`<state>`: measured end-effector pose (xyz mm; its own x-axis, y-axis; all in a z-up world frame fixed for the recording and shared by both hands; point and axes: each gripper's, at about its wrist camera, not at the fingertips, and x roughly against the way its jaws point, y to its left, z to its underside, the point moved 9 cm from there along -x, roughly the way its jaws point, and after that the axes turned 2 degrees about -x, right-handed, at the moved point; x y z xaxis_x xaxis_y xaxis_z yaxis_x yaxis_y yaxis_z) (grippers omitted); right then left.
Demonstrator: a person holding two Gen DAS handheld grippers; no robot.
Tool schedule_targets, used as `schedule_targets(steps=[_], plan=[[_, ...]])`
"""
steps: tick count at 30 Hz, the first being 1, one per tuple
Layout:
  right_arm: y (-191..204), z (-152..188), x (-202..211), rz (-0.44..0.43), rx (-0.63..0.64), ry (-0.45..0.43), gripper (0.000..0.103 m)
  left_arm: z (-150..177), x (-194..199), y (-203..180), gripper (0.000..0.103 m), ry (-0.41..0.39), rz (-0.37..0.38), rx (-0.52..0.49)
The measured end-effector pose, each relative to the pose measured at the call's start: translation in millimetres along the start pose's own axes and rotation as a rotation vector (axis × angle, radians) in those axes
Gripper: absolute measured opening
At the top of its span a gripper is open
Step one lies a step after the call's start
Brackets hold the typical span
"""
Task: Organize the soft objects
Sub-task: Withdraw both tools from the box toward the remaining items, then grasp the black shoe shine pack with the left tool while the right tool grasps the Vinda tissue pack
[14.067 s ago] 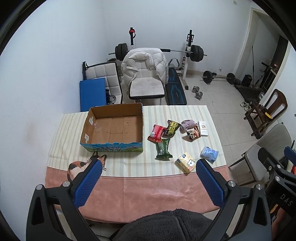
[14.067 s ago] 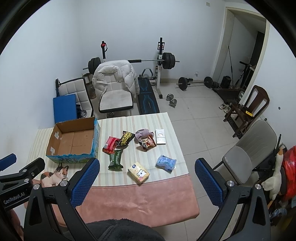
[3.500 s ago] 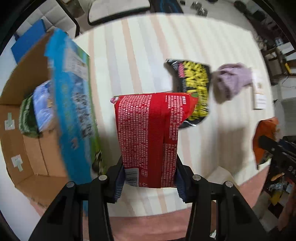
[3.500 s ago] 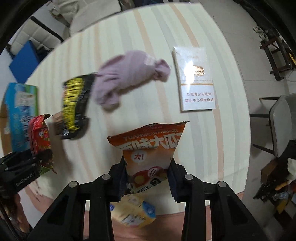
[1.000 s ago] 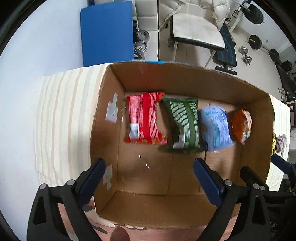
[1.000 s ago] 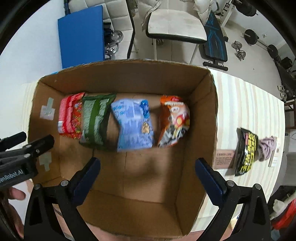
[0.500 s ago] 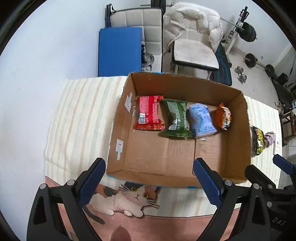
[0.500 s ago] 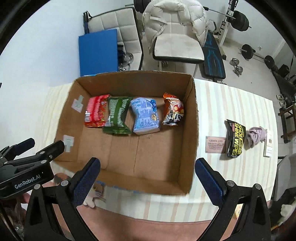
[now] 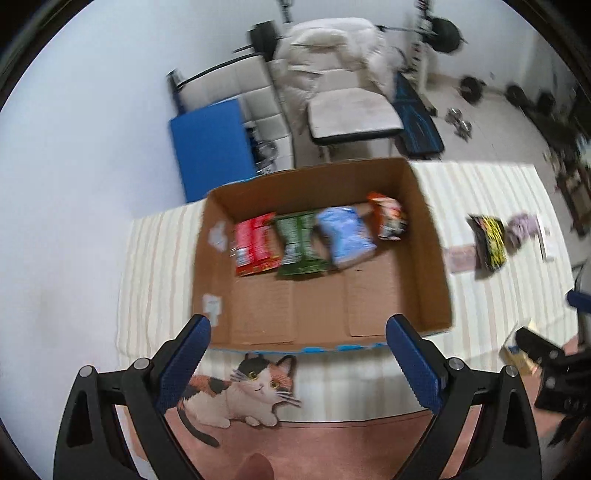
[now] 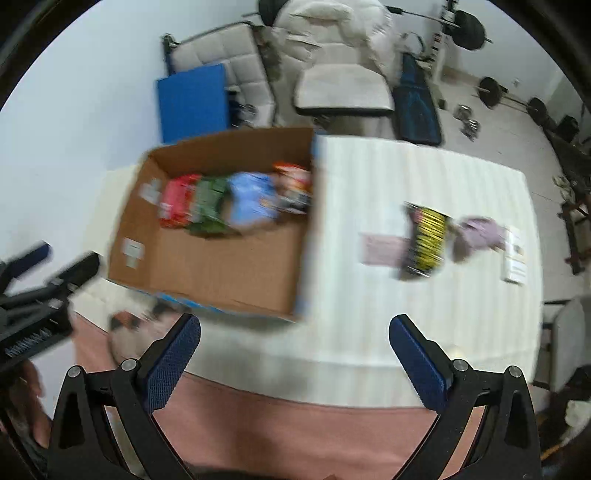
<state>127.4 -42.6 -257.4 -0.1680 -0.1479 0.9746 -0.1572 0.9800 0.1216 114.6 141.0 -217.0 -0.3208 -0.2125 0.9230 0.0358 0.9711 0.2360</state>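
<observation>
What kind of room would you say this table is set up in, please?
Probably a spare room at home used as a gym: a barbell on a rack, a weight bench and loose dumbbells sit behind the table.

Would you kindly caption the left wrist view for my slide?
Open left gripper above a cardboard box holding four snack packets in a row.
</observation>
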Motion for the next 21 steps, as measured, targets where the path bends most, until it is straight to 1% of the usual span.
schedule_targets(steps=[3, 4, 5, 7, 9, 10, 12, 14, 16, 18, 19, 20, 21], plan=[[-61.6, 19.3, -16.5, 0.115, -0.007, 0.056, 0.103, -11.6, -10.5, -46.1, 0.097, 0.032, 0.03, -0.074], [-88.4, 30.9, -28.0, 0.149, -0.016, 0.097, 0.103, -15.0, -15.3, -59.8, 0.097, 0.047, 0.035, -0.095], [-106.3, 39.9, -37.5, 0.171, -0.022, 0.131, 0.103, -21.1, -22.6, -81.4, 0.097, 0.066, 0.039, -0.132], [-136.9, 57.3, -57.7, 0.197, -0.028, 0.195, 0.103, -27.9, -31.9, -108.0, 0.097, 0.086, 0.037, -0.177], [-163.5, 78.2, -83.9, 0.227, -0.015, 0.272, 0.103, -37.6, -45.0, -143.0, 0.097, 0.121, 0.06, -0.225], [-171.5, 86.9, -95.2, 0.232, -0.005, 0.303, 0.103, -40.8, -49.0, -152.3, 0.097, 0.133, 0.066, -0.235], [-181.9, 103.2, -120.4, 0.231, 0.015, 0.37, 0.103, -49.1, -68.1, -178.8, 0.097, 0.192, 0.082, -0.265], [-186.9, 114.5, -142.1, 0.222, 0.027, 0.417, 0.103, -52.3, -83.5, -200.0, 0.097, 0.237, 0.103, -0.274], [-191.5, 122.8, -159.9, 0.213, 0.024, 0.451, 0.103, -60.6, -98.8, -216.2, 0.097, 0.272, 0.115, -0.274], [-196.3, 127.0, -171.5, 0.192, -0.004, 0.463, 0.102, -68.1, -111.0, -230.5, 0.097, 0.3, 0.138, -0.271], [-199.4, 127.3, -175.4, 0.181, -0.028, 0.458, 0.1, -70.8, -116.6, -234.9, 0.097, 0.314, 0.146, -0.269], [-204.5, 126.5, -177.4, 0.172, -0.062, 0.449, 0.089, -74.5, -124.9, -241.3, 0.097, 0.338, 0.153, -0.267], [-211.7, 125.0, -177.8, 0.153, -0.112, 0.44, 0.085, -77.0, -132.8, -248.0, 0.097, 0.359, 0.172, -0.261]])
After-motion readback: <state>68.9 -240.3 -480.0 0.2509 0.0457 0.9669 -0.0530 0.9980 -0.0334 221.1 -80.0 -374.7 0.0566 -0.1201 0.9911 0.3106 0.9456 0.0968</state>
